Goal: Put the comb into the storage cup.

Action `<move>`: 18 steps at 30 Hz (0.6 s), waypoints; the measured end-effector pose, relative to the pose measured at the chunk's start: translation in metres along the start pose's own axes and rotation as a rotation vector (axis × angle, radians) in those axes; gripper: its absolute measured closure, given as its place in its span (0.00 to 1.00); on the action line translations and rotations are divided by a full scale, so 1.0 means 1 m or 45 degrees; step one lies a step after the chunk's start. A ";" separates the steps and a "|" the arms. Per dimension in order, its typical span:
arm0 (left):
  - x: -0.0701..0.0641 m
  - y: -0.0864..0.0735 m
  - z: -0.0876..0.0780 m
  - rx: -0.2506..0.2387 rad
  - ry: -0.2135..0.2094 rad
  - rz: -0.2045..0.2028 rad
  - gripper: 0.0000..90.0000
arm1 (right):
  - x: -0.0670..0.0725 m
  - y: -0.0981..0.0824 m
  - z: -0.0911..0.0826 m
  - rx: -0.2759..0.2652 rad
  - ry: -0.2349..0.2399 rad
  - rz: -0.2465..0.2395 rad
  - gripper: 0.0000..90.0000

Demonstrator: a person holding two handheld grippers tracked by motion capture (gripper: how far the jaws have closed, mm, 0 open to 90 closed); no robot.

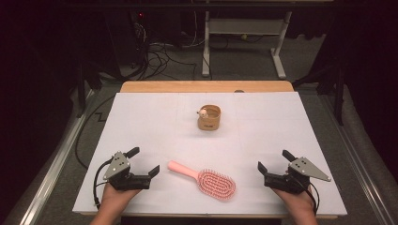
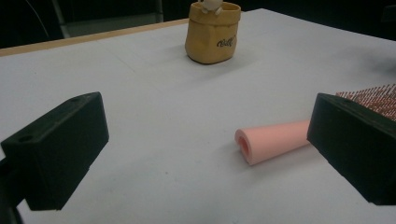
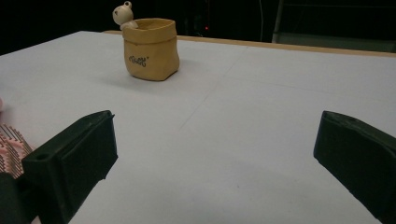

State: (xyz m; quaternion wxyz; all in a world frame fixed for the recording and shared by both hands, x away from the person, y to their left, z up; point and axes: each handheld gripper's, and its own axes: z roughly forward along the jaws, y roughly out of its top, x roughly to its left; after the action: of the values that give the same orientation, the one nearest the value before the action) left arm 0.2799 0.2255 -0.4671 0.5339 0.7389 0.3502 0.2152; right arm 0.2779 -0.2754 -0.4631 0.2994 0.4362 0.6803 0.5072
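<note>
On the left side of the white table [image 1: 141,112], the left gripper [image 1: 143,161] was parked near the front edge, held from below by a hand [image 1: 111,197]. Its jaws were spread about as wide as they go and nothing was caught between them.

Just to the right of it, the pink hairbrush [image 1: 206,179] was laid flat on the table, bristles up, handle end pointed toward the left gripper and the bristle head further right. The handle tip was close to the nearer jaw but clearly not touched by it. In the left gripper view the rounded handle end [image 2: 268,141] was seen between the two black jaws, further out on the table, with a bit of the bristle head peeking over the right-hand jaw.

Further back, around the middle of the table, a small tan sack-shaped pot [image 1: 209,118] was stood upright, with a little pale figurine [image 3: 124,14] perched at its rim. It was well apart from both grippers and the brush.

Over on the right, the right gripper [image 1: 273,161] was held in the same way, jaws fully apart and nothing gripped. The brush head was left near it, off to its left side, not touched. A sliver of the bristles [image 3: 10,144] was caught at the left edge of the right gripper view.
</note>
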 end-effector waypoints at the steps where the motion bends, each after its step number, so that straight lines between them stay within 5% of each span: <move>1: 0.000 0.000 0.000 -0.001 0.001 0.001 0.00 | 0.000 0.000 0.000 0.000 0.000 0.000 0.00; 14: 0.001 -0.001 -0.002 -0.008 0.002 -0.006 0.00 | -0.001 0.001 0.001 0.002 -0.001 0.003 0.02; 18: 0.001 -0.001 -0.003 -0.012 0.000 -0.007 0.00 | 0.000 0.001 0.002 0.022 0.020 0.001 0.11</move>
State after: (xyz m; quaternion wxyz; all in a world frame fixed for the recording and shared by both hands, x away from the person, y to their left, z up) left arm 0.2784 0.2286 -0.4669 0.5378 0.7356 0.3511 0.2154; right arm 0.2799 -0.2743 -0.4624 0.2901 0.4351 0.6867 0.5050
